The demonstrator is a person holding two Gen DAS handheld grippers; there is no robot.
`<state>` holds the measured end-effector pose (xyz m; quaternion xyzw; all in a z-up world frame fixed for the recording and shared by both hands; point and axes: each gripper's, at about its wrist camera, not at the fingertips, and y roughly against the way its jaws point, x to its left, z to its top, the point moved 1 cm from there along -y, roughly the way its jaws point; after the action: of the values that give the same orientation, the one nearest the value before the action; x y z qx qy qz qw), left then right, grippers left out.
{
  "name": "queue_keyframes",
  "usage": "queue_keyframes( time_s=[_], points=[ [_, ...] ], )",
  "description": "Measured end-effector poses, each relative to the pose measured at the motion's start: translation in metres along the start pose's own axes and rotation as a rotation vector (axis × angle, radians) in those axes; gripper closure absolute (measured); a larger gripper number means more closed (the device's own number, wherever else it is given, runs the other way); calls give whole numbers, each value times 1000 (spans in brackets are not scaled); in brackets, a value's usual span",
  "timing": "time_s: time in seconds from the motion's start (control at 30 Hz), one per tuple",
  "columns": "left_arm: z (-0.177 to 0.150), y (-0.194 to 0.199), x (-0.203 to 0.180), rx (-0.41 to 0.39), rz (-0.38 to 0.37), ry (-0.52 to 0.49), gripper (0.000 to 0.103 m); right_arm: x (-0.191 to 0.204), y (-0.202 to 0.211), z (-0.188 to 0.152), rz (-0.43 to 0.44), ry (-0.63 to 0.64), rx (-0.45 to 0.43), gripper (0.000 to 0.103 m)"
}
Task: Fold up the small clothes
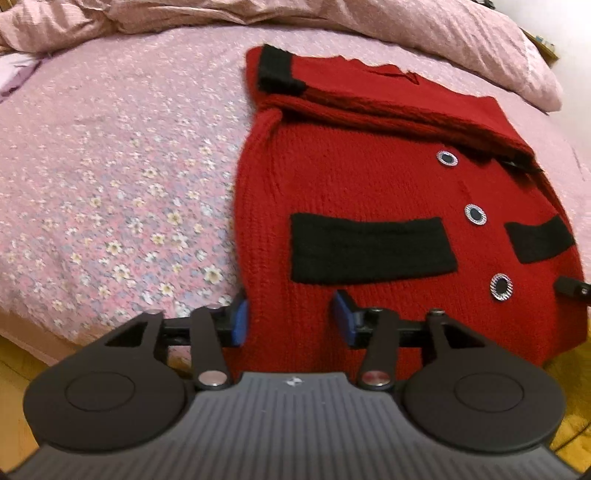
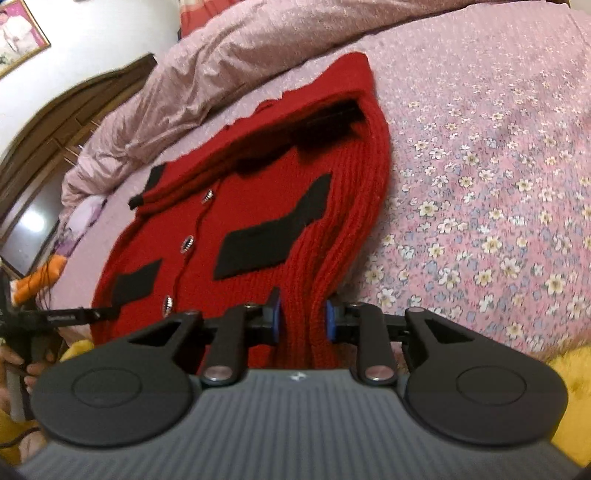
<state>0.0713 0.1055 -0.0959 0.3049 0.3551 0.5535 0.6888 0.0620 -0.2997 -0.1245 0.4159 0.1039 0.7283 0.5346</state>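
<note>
A small red knit cardigan (image 1: 369,177) with black pocket patches and round buttons lies flat on the floral bed sheet (image 1: 110,177), both sleeves folded in over its chest. My left gripper (image 1: 290,319) is open, its blue pads straddling the hem at the cardigan's left corner. In the right wrist view the cardigan (image 2: 266,192) hangs slightly over the bed edge. My right gripper (image 2: 302,317) has its blue pads close around the bunched ribbed hem at the right corner and grips it. The left gripper's tip (image 2: 74,315) shows at the left of that view.
A rumpled pink duvet (image 1: 332,22) lies along the far side of the bed. A dark wooden headboard (image 2: 55,122) and a framed picture (image 2: 18,33) stand at the left. Wooden floor (image 1: 22,365) shows below the bed edge.
</note>
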Motion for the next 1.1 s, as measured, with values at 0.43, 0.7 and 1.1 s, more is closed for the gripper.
queue_keyframes(
  time_s=[0.43, 0.7, 1.1],
  points=[
    [8, 10, 11, -3, -55, 93, 87, -8, 14, 15, 120, -56, -16, 79],
    [32, 30, 17, -30, -230, 197, 89, 2, 29, 50, 229, -70, -95, 79],
    [119, 49, 16, -187, -316, 254, 90, 7, 17, 107, 296, -98, -176, 79]
  ],
)
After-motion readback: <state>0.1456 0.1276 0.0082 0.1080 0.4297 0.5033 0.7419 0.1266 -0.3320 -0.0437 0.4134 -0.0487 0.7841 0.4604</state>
